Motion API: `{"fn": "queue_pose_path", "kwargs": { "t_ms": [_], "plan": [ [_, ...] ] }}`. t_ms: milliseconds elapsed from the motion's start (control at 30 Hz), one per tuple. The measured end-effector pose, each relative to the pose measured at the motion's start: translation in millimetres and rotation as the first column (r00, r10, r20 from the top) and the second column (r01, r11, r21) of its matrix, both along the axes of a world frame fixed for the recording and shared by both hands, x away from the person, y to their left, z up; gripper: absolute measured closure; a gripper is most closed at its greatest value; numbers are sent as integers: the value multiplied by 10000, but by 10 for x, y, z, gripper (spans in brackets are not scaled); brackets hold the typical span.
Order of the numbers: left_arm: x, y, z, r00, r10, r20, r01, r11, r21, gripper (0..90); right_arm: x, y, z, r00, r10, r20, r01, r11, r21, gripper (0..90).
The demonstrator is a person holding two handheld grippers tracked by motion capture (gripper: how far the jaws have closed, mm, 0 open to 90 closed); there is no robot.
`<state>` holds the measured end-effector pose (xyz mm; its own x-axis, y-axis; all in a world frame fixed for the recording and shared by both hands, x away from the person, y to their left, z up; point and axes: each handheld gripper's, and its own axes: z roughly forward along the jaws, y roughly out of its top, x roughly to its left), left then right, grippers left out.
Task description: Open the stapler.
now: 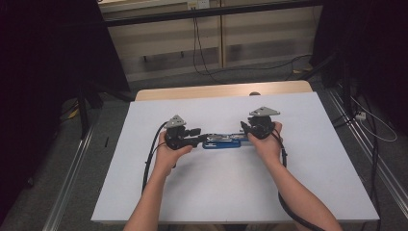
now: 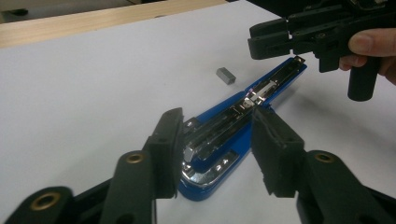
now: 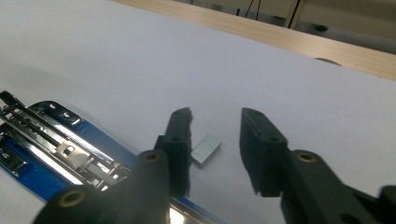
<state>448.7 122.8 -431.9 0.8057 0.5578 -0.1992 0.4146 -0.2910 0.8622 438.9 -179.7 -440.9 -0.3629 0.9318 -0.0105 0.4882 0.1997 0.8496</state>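
Note:
A blue stapler (image 1: 221,141) lies folded open flat at the table's middle, its metal staple channel (image 2: 233,116) facing up. My left gripper (image 2: 216,116) is open, its jaws straddling the stapler's hinge end with a slight gap on the right side. In the high view the left gripper (image 1: 202,139) sits at the stapler's left end. A small grey strip of staples (image 3: 206,150) lies on the white surface beside the stapler (image 3: 60,149). The right gripper (image 3: 215,114) is open around that strip, which is close to its left finger. The right gripper (image 1: 244,130) hovers over the stapler's right end.
The white table top (image 1: 144,183) has a bare wooden strip (image 1: 192,91) along its far edge. Cables (image 1: 149,163) trail from both grippers toward the person. Dark curtains and floor rails flank the table.

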Motion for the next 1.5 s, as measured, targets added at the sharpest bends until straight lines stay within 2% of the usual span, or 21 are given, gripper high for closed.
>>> {"fn": "queue_pose_path", "kwargs": {
  "t_ms": [67,100,200,267,300,367,400,533,567,600,733,800,1000,1300,1500],
  "plan": [
    [-6,21,5,9999,106,41,-106,9999,73,460,18,2,15,10000,-28,-38,28,10000,48,578],
    [-11,38,9,9998,203,35,-204,9997,157,409,48,0,28,9997,-93,-228,97,9998,150,542],
    [-20,45,9,9995,288,86,-290,9992,262,333,69,-2,35,9992,-110,-380,118,9997,194,504],
    [-29,54,18,9992,376,136,-382,9984,423,277,97,11,43,9982,-148,-583,158,9997,178,434],
    [-29,54,18,9992,376,136,-382,9984,423,252,97,11,43,9982,-148,-583,158,9997,178,434],
    [-38,61,25,9990,433,58,-435,9981,447,236,116,25,38,9970,-187,-750,200,9997,165,384],
    [-42,65,29,9989,466,45,-467,9978,474,193,136,35,36,9963,-251,-826,268,9995,186,334],
    [-51,79,30,9987,518,-1,-517,9975,488,156,166,47,35,9950,-307,-946,326,9993,193,292],
    [-54,86,26,9988,494,-3,-494,9975,500,145,196,52,28,9932,-299,-1126,325,9992,220,227],
    [-54,87,24,9988,483,-7,-482,9975,524,138,211,54,25,9917,-336,-1238,369,9990,239,222],
    [-51,101,21,9984,567,-92,-562,9974,453,116,244,57,28,9915,-443,-1222,473,9986,222,181],
    [-52,117,20,9982,574,-148,-567,9973,461,112,275,59,22,9894,-459,-1380,508,9982,321,171],
    [-54,142,20,9977,649,-196,-639,9969,462,103,308,56,14,9881,-393,-1487,447,9984,332,153],
    [-66,173,33,9970,745,-228,-731,9957,573,100,326,50,14,9846,-483,-1678,539,9981,294,176],
    [-63,180,23,9969,752,-239,-738,9958,546,100,350,20,-8,9803,-584,-1887,653,9974,301,287]
  ]
}}
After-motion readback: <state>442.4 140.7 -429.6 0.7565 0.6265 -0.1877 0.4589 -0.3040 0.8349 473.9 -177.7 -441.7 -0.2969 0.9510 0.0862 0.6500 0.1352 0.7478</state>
